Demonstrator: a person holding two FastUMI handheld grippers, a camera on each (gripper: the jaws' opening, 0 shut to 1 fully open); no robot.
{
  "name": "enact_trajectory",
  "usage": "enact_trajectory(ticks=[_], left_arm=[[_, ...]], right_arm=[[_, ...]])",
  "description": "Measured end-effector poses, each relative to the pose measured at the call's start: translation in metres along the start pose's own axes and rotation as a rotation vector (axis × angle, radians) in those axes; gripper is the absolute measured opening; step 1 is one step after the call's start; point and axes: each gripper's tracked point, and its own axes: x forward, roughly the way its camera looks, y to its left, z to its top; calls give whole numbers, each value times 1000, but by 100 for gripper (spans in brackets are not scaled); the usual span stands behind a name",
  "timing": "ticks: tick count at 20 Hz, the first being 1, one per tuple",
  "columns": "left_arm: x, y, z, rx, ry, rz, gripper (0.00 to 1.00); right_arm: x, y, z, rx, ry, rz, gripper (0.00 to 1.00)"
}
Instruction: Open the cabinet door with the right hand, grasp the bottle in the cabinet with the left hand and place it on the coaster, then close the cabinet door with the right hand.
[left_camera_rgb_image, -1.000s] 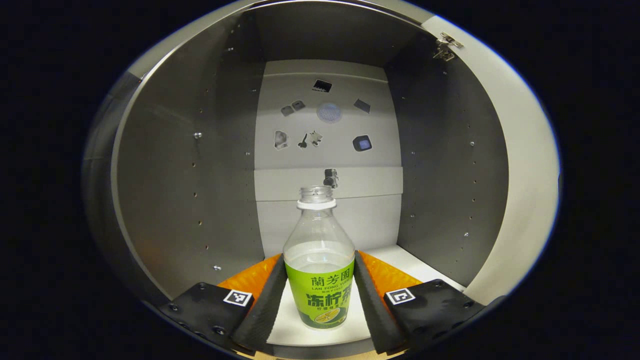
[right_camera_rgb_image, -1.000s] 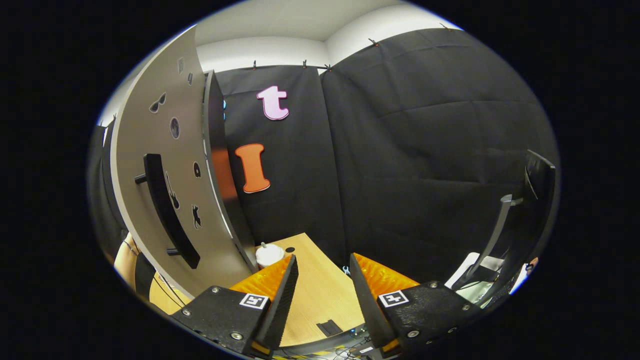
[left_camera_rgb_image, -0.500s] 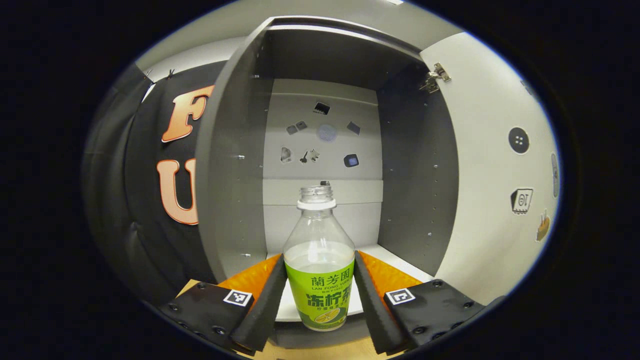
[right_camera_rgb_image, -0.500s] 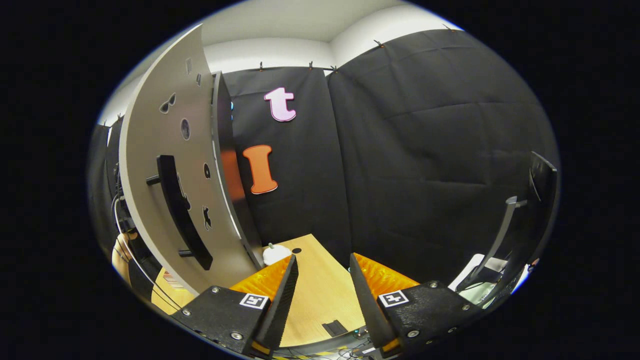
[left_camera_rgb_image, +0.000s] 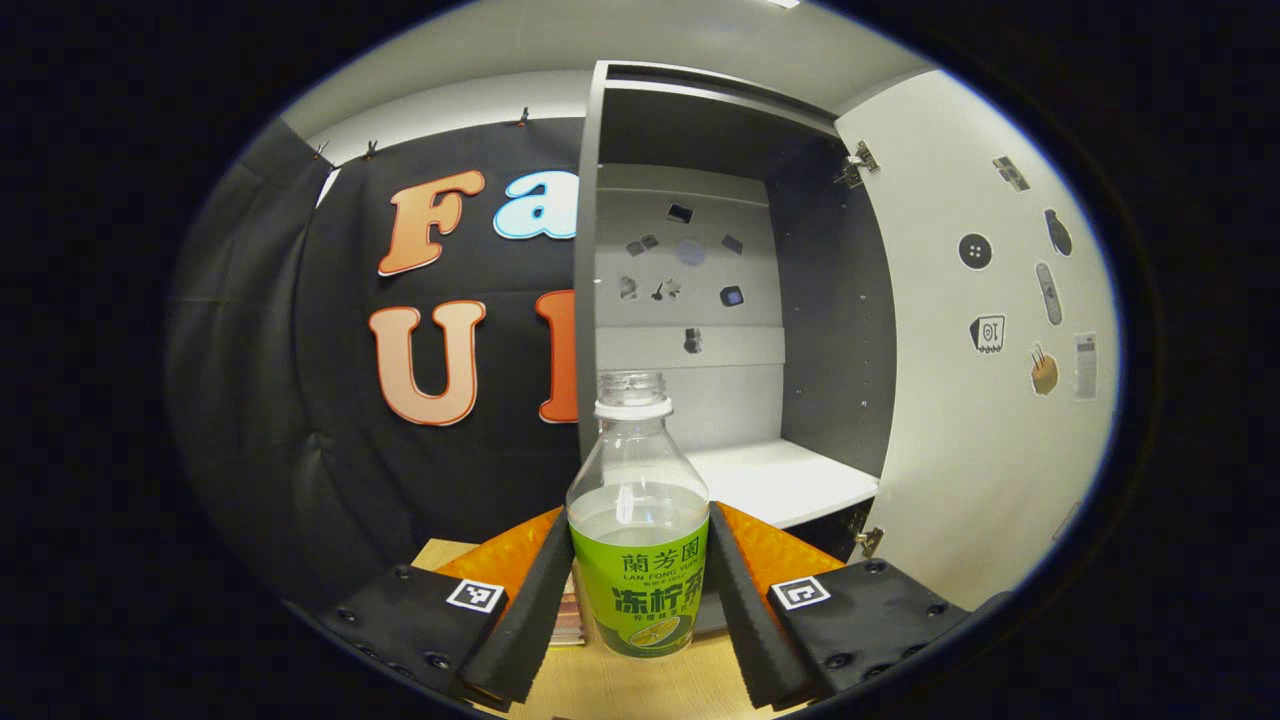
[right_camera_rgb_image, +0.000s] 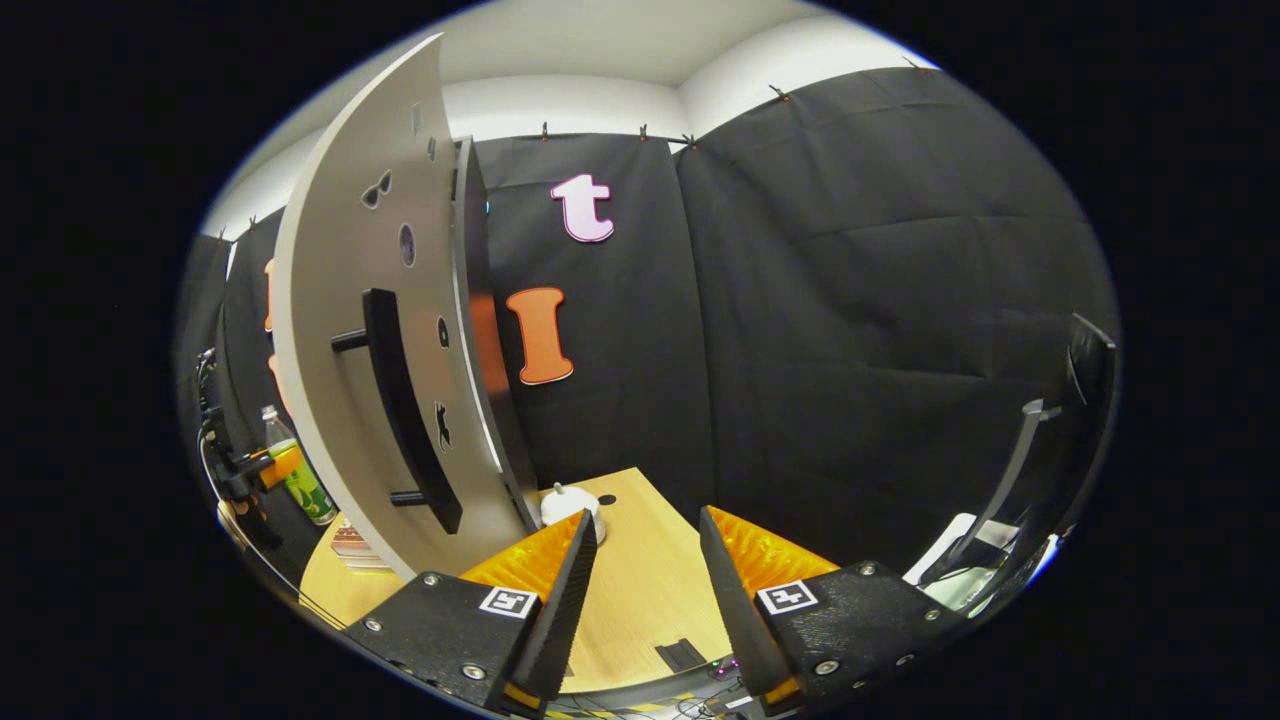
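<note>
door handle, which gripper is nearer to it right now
Right. The right gripper hangs open over the table, near the door handle on the open door's front. The left gripper holds the bottle on the door's far side.

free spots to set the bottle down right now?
Bare wooden tabletop ahead of the right gripper, right of the open grey cabinet door. White cabinet shelf is bare. Crowded at the door's foot: a white round object.

We count one bottle (left_camera_rgb_image: 638, 520), one cabinet (left_camera_rgb_image: 700, 300) with one door (left_camera_rgb_image: 990, 380), one handle (right_camera_rgb_image: 405, 410), two grippers.
</note>
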Motion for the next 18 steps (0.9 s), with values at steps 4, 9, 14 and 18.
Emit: enact_trajectory(ticks=[4, 9, 14, 18], left_arm=[[-30, 29, -40, -57, 15, 7, 82], [-58, 49, -109, -8, 39, 2, 83], [-76, 44, -180, -38, 71, -43, 82], [-80, 43, -218, -40, 113, -35, 82]], right_arm=[[-1, -1, 3, -19, -13, -5, 71], [-5, -3, 5, -22, -19, -24, 66], [-9, -5, 5, -17, -17, -46, 66], [-12, -8, 1, -13, 1, -63, 66]])
